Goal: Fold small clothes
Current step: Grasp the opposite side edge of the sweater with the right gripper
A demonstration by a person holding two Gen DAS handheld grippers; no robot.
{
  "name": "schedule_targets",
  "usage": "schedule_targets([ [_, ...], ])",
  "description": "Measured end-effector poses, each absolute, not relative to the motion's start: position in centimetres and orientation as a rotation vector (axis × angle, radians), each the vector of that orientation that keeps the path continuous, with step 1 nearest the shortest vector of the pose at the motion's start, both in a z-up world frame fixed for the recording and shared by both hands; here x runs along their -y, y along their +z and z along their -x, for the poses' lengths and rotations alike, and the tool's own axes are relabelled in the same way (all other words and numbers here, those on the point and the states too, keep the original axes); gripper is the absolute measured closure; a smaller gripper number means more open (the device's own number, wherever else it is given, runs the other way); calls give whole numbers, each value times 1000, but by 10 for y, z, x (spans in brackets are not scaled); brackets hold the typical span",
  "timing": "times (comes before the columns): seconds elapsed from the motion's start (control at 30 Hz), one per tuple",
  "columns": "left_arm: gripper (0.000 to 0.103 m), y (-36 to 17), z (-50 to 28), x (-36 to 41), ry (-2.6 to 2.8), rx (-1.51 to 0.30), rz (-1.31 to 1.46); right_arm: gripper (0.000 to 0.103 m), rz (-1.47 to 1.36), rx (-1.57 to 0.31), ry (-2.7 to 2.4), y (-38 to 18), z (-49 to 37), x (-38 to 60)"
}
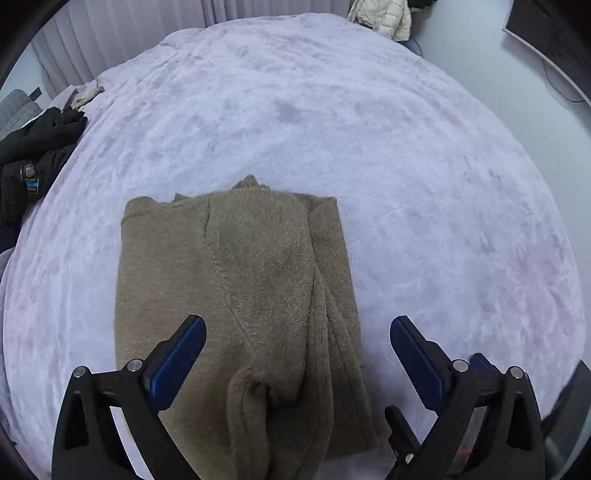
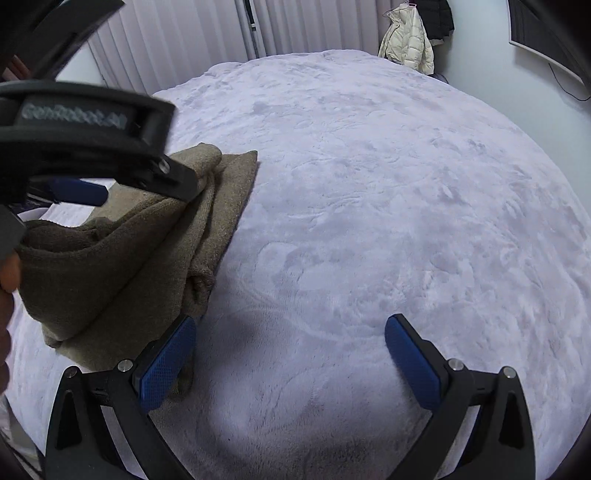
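A brown knitted sweater (image 1: pixel 251 280) lies folded into a long rectangle on the lilac plush bed cover (image 1: pixel 406 184), its sleeves laid over its body. My left gripper (image 1: pixel 298 328) is open and empty, held just above the sweater's near end. In the right wrist view the sweater (image 2: pixel 122 266) lies at the left, with the left gripper's body (image 2: pixel 85 140) above it. My right gripper (image 2: pixel 290 330) is open and empty, over bare cover just right of the sweater; its left finger (image 2: pixel 168 363) is at the sweater's near corner.
A black jacket (image 1: pixel 29 155) lies at the bed's left edge. A cream puffer jacket (image 2: pixel 406 40) hangs beyond the far right corner, near pleated curtains (image 2: pixel 184 40). A dark screen (image 1: pixel 554 33) stands at the right wall.
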State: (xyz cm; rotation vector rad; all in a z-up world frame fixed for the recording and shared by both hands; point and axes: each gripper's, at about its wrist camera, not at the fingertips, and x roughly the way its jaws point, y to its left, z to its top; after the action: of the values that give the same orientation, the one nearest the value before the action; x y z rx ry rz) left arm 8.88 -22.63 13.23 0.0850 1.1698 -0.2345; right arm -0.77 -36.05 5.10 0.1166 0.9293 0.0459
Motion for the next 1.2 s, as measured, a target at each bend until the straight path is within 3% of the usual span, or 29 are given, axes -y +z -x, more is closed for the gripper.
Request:
schedule_targets([
  [0.17,3,170,-56,163,-314,-1038,29,1,-224,-911,130,68,21,369],
  [0.37,3,113,-44,95,-24,-1006,-65,2,-432,-910,321,94,1,358],
  [0.43,3,92,-43,83,-32,-1067,34,18,-429,-950,350,95,-17,341],
  [0.47,3,85,-42,81,-49,-1083,76,33,-432,-989,369,92,-28,332],
  [0.5,3,79,-39,84,-67,-1089,93,41,-460,-1041,405,87,-41,324],
  [0.67,3,63,-33,113,-123,-1089,32,48,-541,-1183,454,57,-83,295],
  [0.77,3,61,-35,113,-116,-1099,21,77,-554,-1198,427,44,-94,292],
  [0.8,3,66,-33,111,-132,-1099,42,81,-561,-1185,419,47,-94,293],
  [1.0,3,86,-28,123,-249,-1038,46,83,-422,-971,454,98,-70,297],
  [1.17,1,60,-28,146,-222,-1057,-96,78,-490,-1163,384,35,-95,323],
  [1.2,1,64,-24,143,-235,-1049,-86,73,-567,-1146,408,33,-91,333],
])
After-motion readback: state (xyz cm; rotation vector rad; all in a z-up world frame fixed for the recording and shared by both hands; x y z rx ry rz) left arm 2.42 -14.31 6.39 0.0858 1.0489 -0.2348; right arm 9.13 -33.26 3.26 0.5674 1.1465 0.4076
